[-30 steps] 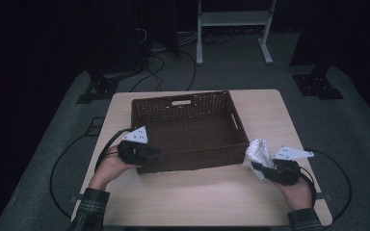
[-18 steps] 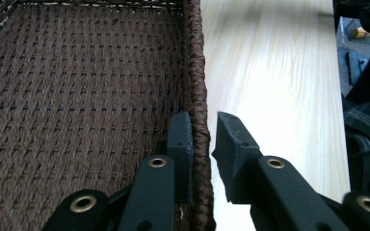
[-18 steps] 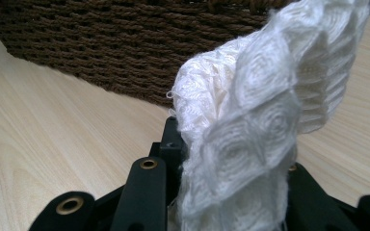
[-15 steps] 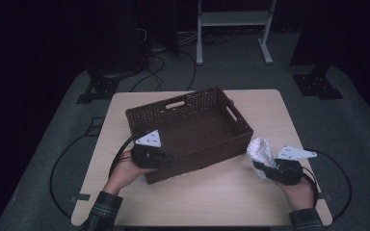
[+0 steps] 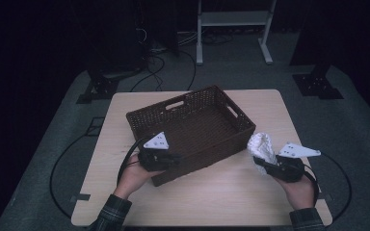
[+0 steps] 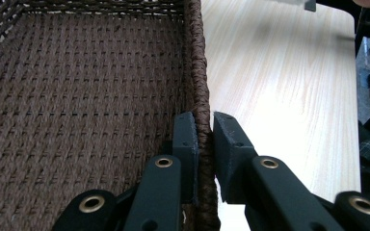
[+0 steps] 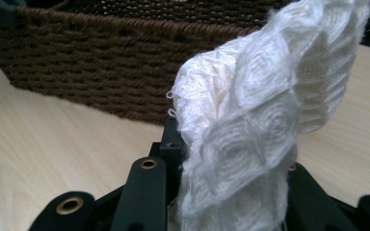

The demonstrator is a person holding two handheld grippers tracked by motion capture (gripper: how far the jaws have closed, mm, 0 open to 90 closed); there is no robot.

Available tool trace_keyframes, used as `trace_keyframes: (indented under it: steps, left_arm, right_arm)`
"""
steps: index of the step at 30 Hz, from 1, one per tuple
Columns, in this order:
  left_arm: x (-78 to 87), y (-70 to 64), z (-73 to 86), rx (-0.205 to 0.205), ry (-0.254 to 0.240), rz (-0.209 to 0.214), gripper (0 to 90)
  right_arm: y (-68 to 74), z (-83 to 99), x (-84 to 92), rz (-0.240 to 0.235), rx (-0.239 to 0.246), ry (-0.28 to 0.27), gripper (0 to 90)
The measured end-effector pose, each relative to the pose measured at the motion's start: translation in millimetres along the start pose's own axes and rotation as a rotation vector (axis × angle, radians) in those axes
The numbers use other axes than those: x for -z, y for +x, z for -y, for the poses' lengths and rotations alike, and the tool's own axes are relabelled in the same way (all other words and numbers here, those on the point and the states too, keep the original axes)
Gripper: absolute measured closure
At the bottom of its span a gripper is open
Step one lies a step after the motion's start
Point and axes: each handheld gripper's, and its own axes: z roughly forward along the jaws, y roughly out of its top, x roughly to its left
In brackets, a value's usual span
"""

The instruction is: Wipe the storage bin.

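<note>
Clamping the near rim of the brown wicker basket [image 6: 77,96], the left hand-held gripper [image 6: 203,139] has just been closing, one jaw inside the wall and one outside. Off to the right, the right hand-held gripper [image 5: 265,163] pinches a white textured cloth [image 7: 250,125], held just beside the basket's corner. Beyond them the basket sits askew across the pale wooden worktop [image 5: 270,110].

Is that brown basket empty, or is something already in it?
Empty: the basket shows only bare woven floor; the white cloth is outside, in the right claw.
</note>
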Motion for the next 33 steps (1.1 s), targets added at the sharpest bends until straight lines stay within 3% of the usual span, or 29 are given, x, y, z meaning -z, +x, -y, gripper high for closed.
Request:
trace_keyframes:
  steps: [6,10,23,33]
  left_arm:
    - [0.2,0.5,0.6,-0.007,0.000,0.002,80.4]
    - [0.2,1.5,1.7,0.002,-0.008,0.011,80.7]
    - [0.2,1.4,1.6,-0.005,-0.007,0.011,80.6]
    - [0.3,0.7,1.2,-0.013,-0.003,0.009,80.4]
  right_arm:
    - [-11.7,-11.6,-16.2,0.009,-0.005,-0.008,69.6]
    - [-20.0,-12.4,-30.6,0.009,-0.018,0.017,69.6]
    - [-32.4,7.3,-62.4,-0.002,-0.073,0.185,69.6]
    - [-31.7,18.8,-78.6,-0.022,-0.100,0.263,69.6]
